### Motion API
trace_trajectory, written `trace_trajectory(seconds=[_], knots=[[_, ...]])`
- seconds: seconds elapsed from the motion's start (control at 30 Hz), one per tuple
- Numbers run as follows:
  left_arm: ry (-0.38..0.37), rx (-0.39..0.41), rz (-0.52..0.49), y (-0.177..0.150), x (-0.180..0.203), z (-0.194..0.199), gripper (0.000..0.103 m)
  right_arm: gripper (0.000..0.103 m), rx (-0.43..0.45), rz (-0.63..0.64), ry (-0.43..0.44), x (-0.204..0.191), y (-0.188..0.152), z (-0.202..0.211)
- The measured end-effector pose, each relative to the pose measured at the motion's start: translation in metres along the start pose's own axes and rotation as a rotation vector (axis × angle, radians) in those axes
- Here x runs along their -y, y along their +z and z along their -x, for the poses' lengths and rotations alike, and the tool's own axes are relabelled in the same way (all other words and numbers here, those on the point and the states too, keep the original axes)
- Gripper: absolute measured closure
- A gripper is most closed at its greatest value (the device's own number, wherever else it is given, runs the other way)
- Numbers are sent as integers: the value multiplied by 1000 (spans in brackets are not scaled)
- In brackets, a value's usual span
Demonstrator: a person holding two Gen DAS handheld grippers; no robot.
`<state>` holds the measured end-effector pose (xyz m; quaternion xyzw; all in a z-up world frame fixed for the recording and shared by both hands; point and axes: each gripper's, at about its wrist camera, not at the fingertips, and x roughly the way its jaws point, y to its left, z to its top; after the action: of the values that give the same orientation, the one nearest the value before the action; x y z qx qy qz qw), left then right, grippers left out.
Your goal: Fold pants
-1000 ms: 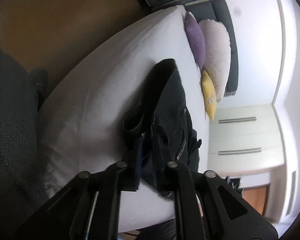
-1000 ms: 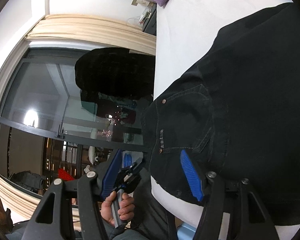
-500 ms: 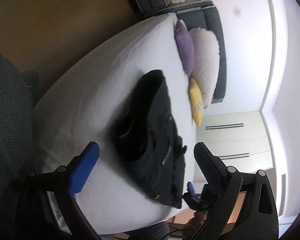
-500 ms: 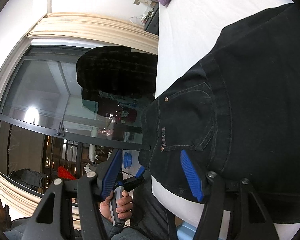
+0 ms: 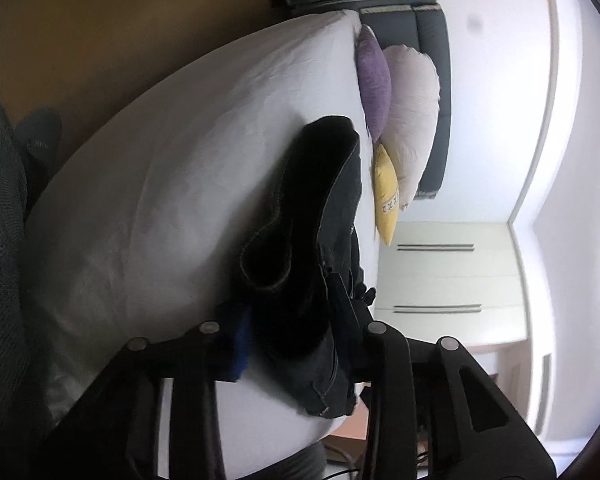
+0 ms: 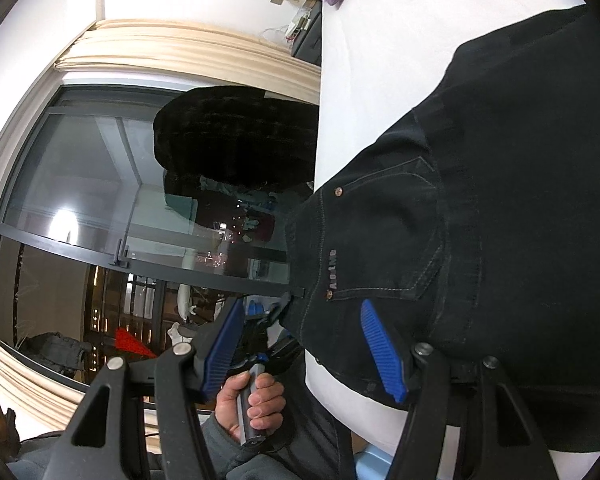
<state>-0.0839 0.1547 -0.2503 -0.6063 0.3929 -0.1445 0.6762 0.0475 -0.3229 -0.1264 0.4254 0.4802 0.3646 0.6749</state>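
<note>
Black plastic arms of the left gripper stand close together at 6 o'clock in the left wrist view, its jaws having just been closing around the near edge of the dark denim pants. One blue pad shows at the left of the cloth, and the bunched fabric sits between the two fingers; the gripper is clenched on the pants. From there the pants run toward 12 o'clock across the white bed sheet, with a stitched hem opening curling toward 9 o'clock. Beyond their far end, at 1 o'clock, a purple cushion, a pale pink pillow and a yellow cushion lean against a dark headboard. White wardrobe doors stand at 3 o'clock, and brown floor fills 10 o'clock.

In the right wrist view the right gripper is released, its two ribbed blue pads wide apart. The right-hand pad lies over the pants near a riveted back pocket; whether it touches the cloth cannot be told. The left-hand pad hangs off the bed's edge. Between them, at 6 o'clock, a person's hand clasps a grey handle. A large dark window with cream curtains fills 9 o'clock.
</note>
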Motion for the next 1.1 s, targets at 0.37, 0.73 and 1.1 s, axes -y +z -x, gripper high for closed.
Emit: trace_trajectory(seconds=[0.37,0.73,1.1], knots=[[8,23,-115,-1,25,2,93,38,-24,7,-71,-4,16,-9],[38,33,-367,-11,96,-3,93,48,-118,-59,-265,40,32,-48],[-1,-5,-521,-34,177,-39,93,40,-18,-115,-162,34,37,-20]])
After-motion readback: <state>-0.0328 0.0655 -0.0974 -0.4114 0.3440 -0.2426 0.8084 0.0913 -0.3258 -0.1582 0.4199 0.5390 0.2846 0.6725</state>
